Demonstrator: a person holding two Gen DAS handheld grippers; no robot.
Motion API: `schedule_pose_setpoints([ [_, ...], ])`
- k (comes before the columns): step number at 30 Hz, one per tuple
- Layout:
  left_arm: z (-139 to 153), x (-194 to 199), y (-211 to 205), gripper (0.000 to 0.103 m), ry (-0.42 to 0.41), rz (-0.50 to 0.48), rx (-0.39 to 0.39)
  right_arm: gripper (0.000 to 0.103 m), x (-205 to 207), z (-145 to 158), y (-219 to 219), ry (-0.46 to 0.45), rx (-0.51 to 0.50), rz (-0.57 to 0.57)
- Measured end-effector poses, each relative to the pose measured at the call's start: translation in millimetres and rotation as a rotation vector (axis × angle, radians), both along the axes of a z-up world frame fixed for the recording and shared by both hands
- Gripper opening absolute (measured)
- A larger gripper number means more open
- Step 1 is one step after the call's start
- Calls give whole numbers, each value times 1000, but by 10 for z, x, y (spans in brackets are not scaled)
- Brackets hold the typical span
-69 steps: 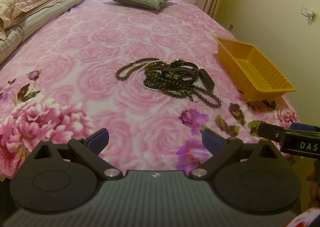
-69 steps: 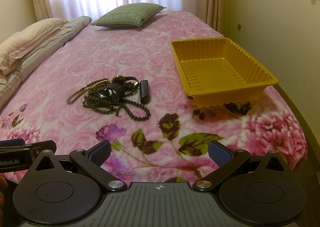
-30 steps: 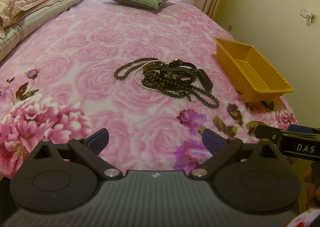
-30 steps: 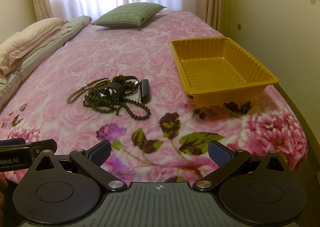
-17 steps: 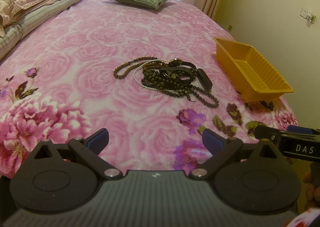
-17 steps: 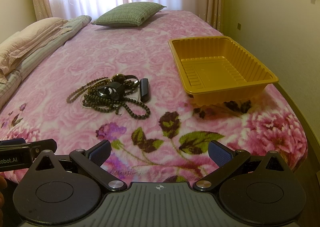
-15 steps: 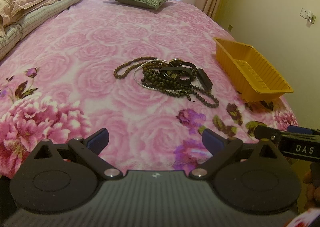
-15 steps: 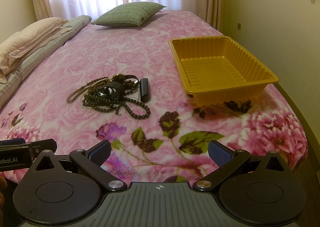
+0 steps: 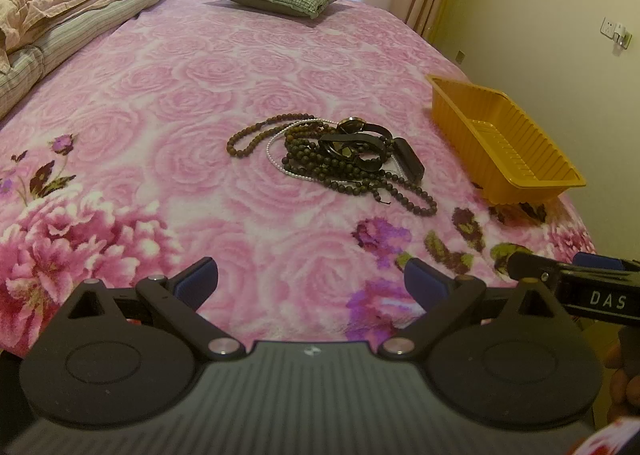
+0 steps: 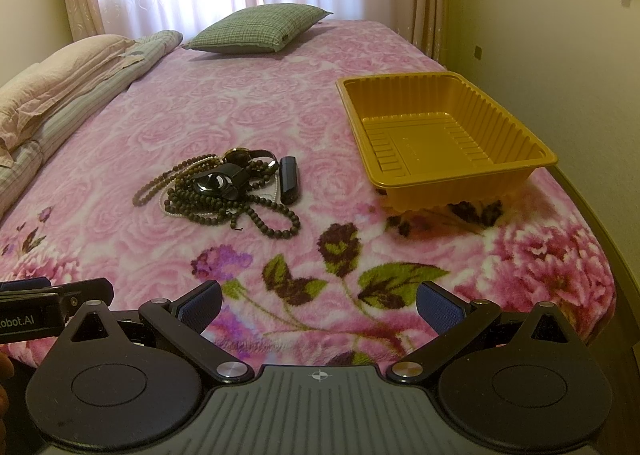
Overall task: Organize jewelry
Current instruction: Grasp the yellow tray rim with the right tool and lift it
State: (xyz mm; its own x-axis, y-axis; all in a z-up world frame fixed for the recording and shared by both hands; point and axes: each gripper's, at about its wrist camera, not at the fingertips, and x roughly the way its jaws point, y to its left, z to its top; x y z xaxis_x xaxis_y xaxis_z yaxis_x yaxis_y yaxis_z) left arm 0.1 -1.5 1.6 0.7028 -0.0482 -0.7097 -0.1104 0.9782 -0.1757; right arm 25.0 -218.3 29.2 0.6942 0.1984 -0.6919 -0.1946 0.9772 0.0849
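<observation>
While both grippers' fingers (image 9: 196, 281) (image 10: 438, 309) stay spread wide and empty, jewelry pile (image 10: 224, 191) and orange tray (image 10: 500, 111) remain unmoved.

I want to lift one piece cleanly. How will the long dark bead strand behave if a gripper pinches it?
The dark bead strand will likely hang limp: it lies in loose loops. It probably drags the white pearl strand and black watch, since they overlap. Round beads may slip between pads.

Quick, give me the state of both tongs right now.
Left tongs: open, holding nothing, short of the tangled pile of dark bead necklaces.
Right tongs: open, holding nothing.
</observation>
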Motion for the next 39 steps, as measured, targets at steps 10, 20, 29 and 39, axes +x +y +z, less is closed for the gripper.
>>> schedule_pose_setpoints([
  [10,-25,47,-6,99,-4,7,-13,102,29,-25,-110,-5,29,-35],
  [20,-17,347,54,99,-17,10,-108,102,371,24,-890,-76,202,-227],
  [29,-83,685,26,99,-24,11,-137,102,839,44,-1750,-222,240,-362],
  [39,-235,903,9,99,-17,0,-201,75,1409,-201,-2195,-250,250,-380],
])
